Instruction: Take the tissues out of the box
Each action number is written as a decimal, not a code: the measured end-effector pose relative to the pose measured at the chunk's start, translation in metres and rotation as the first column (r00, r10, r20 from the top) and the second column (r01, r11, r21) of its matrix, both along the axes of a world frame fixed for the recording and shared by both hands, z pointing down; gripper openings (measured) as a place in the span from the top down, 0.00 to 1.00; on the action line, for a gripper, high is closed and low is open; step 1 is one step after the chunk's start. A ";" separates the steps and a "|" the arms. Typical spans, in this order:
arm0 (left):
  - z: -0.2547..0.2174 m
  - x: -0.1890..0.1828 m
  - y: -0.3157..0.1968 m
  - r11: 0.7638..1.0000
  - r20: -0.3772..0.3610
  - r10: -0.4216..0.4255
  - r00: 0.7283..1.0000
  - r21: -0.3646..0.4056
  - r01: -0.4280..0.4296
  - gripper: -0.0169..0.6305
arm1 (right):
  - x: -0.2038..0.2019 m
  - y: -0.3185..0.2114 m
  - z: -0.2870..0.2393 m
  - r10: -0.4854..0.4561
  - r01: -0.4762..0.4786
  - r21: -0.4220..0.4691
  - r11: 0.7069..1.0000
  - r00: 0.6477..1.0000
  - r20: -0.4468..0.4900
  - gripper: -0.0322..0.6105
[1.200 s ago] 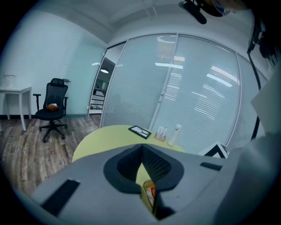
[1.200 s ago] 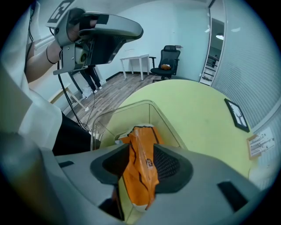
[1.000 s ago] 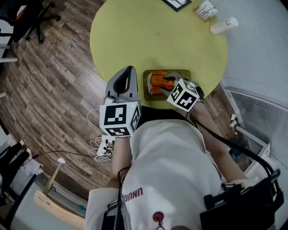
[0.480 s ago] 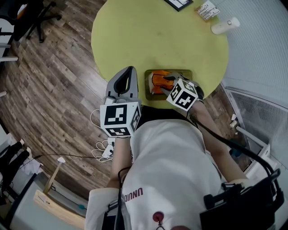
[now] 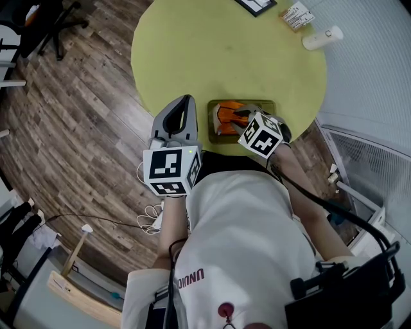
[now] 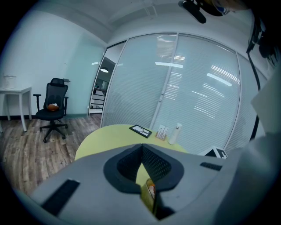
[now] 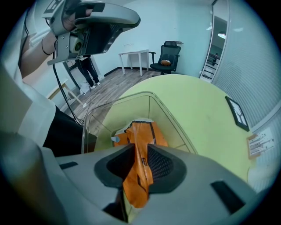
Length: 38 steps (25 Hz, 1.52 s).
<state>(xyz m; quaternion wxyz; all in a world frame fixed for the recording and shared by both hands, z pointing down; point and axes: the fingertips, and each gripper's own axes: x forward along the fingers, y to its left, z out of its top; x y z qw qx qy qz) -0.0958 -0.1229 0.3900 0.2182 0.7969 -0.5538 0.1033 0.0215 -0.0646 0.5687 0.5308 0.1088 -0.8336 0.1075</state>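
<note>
A clear plastic box [image 5: 209,128] stands at the near edge of the round yellow table [image 5: 225,51]. In it lies an orange tissue pack [image 5: 225,116]. My right gripper [image 5: 241,114] points steeply down into the box. Its jaws have just been closing and now pinch the orange tissue pack [image 7: 141,132] between the pads of the right gripper [image 7: 139,161]; the box wall [image 7: 172,119] rises around it. My left gripper [image 5: 186,100] hovers just left of the box, over the table's edge. The left gripper [image 6: 141,148] has its pads touching, with nothing between them.
At the table's far side lie a black picture frame [image 5: 255,5], a small printed packet [image 5: 295,14] and a white bottle [image 5: 321,37]. White cables [image 5: 151,215] lie on the wood floor. A black office chair [image 6: 52,107] stands at the left, and glass walls with blinds [image 6: 197,88] lie beyond the table.
Both grippers keep their places by the box. In the head view the scene has only drifted slightly to the right; the right jaws' closing is too small to make out there.
</note>
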 end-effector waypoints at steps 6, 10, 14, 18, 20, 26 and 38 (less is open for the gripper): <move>0.000 -0.002 0.001 1.000 0.002 -0.004 1.000 -0.002 0.004 0.95 | -0.001 0.002 0.001 -0.007 0.007 -0.001 1.000 1.000 0.002 0.83; 0.000 -0.002 0.000 1.000 0.004 -0.005 1.000 -0.004 0.005 0.95 | -0.001 0.002 0.001 -0.010 0.010 0.007 1.000 1.000 0.002 0.85; 0.001 -0.002 -0.001 1.000 0.005 -0.003 1.000 -0.006 0.003 0.95 | 0.000 0.000 0.001 -0.007 0.006 0.016 1.000 1.000 0.008 0.87; 0.000 -0.003 0.000 1.000 0.012 -0.016 1.000 -0.003 0.016 0.95 | 0.001 0.002 -0.001 -0.007 0.007 0.020 1.000 1.000 0.012 0.89; 0.000 -0.004 0.000 1.000 0.011 -0.020 1.000 -0.002 0.020 0.95 | 0.002 0.002 -0.002 -0.007 0.006 0.021 1.000 1.000 0.016 0.90; 0.000 -0.003 -0.001 1.000 0.006 -0.018 1.000 -0.002 0.018 0.95 | 0.002 0.002 -0.004 -0.021 0.021 0.036 0.999 1.000 0.012 0.91; 0.000 -0.002 0.000 1.000 0.008 -0.020 1.000 0.003 0.020 0.95 | 0.003 0.000 -0.013 -0.040 0.038 0.082 0.996 0.999 0.026 0.91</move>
